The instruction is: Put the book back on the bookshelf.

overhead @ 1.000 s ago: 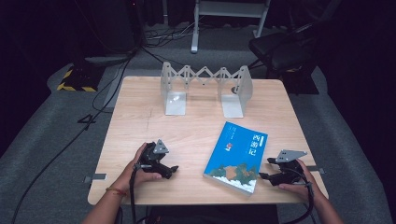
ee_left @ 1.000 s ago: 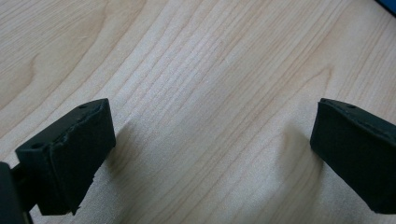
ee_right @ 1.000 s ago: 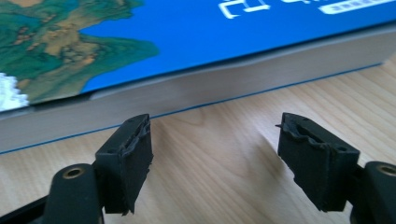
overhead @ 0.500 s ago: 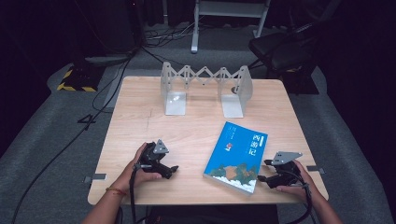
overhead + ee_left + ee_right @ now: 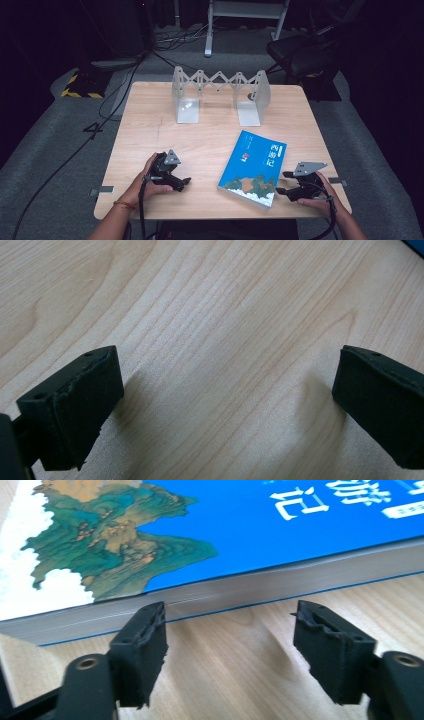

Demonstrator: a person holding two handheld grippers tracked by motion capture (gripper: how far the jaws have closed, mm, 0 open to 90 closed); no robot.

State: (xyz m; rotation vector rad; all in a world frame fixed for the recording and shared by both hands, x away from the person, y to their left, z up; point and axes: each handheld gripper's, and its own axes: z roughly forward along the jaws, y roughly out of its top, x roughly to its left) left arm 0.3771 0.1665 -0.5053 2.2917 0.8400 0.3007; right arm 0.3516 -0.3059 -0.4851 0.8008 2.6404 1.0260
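On the tabletop (image 5: 150, 130), near its front right corner:
Book: the blue book (image 5: 255, 167) lying flat, cover up.
Right tongs (image 5: 281, 183): just beside its page edge, apart, just been closing, gripping nothing.
Left tongs (image 5: 184, 183): apart over bare wood.
Rear: folding metal bookstand (image 5: 220, 95).

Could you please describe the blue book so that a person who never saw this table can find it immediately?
On the wooden table, look at the near right part, in front of the grey folding book stand. The book lies flat there, just beside the right gripper. It is the table's one blue object, with white characters and a green mountain painting.
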